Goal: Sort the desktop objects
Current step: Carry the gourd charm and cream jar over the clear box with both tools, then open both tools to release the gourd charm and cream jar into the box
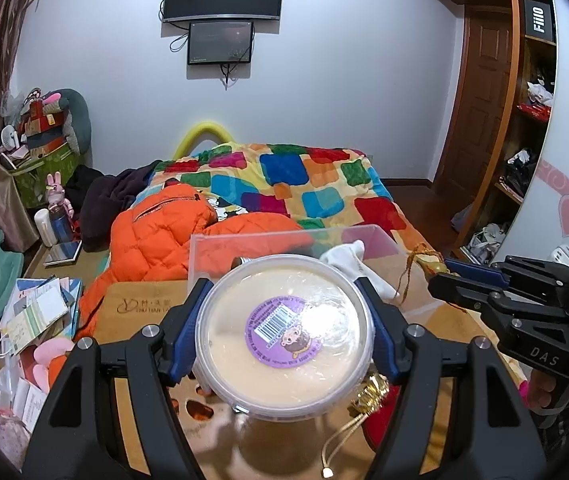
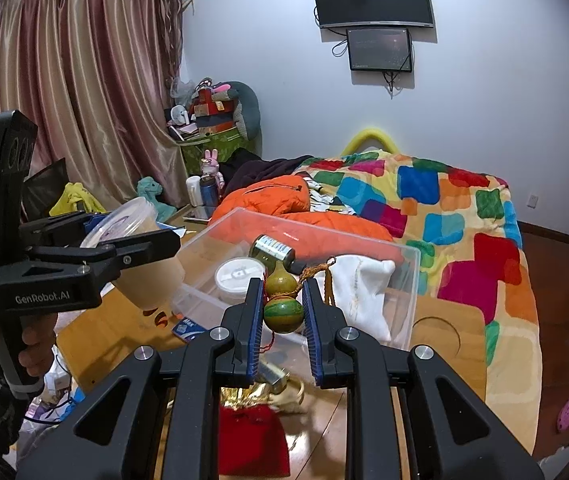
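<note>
My left gripper (image 1: 284, 316) is shut on a round plastic tub (image 1: 286, 336) with a clear lid and purple label, held above the wooden table (image 1: 140, 312). In the right wrist view the tub (image 2: 140, 240) hangs left of the clear plastic bin (image 2: 412, 280). My right gripper (image 2: 283, 304) is shut on a small green and yellow gourd (image 2: 282, 300) with a braided cord, held over the bin's near edge. The bin holds a white lidded jar (image 2: 239, 276), a small tin (image 2: 272, 252) and a white cloth pouch (image 2: 360, 292).
A red pouch (image 2: 252, 440) with gold trim (image 2: 272, 396) lies on the table below my right gripper. A blue packet (image 2: 188, 327) lies by the bin. A bed with an orange jacket (image 1: 152, 236) and colourful blanket (image 1: 304, 184) stands behind the table. Clutter covers the floor at left.
</note>
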The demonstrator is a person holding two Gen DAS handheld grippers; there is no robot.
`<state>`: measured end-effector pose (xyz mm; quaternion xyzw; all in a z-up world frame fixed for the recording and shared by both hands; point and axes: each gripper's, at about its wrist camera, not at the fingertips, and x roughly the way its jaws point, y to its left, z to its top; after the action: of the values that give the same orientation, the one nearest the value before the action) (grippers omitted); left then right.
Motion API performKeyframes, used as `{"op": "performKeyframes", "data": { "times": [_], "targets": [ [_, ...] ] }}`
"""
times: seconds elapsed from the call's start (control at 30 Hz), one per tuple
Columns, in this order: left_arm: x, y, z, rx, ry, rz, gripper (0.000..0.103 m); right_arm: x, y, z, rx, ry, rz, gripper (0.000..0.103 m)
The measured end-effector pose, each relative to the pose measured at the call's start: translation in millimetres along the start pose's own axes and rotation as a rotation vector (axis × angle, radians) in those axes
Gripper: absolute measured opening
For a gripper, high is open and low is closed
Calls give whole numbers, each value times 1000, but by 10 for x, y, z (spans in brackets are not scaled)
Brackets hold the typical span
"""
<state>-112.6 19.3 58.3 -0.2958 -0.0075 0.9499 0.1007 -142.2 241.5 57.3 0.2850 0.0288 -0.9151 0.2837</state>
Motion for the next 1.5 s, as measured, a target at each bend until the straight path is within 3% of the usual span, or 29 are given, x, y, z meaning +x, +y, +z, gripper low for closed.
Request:
{"op": "performKeyframes", "data": {
  "times": [0.47,1.1,1.5],
  "targets": [
    [395,174,183,-4,22,13,70,370,-263,116,34,30,-16,17],
    [1177,244,228,-15,122,2,70,916,-564,109,83,93,-22,17],
    [1328,244,210,-5,148,16,70,1135,-547,82,71,130,-27,17]
  ]
}}
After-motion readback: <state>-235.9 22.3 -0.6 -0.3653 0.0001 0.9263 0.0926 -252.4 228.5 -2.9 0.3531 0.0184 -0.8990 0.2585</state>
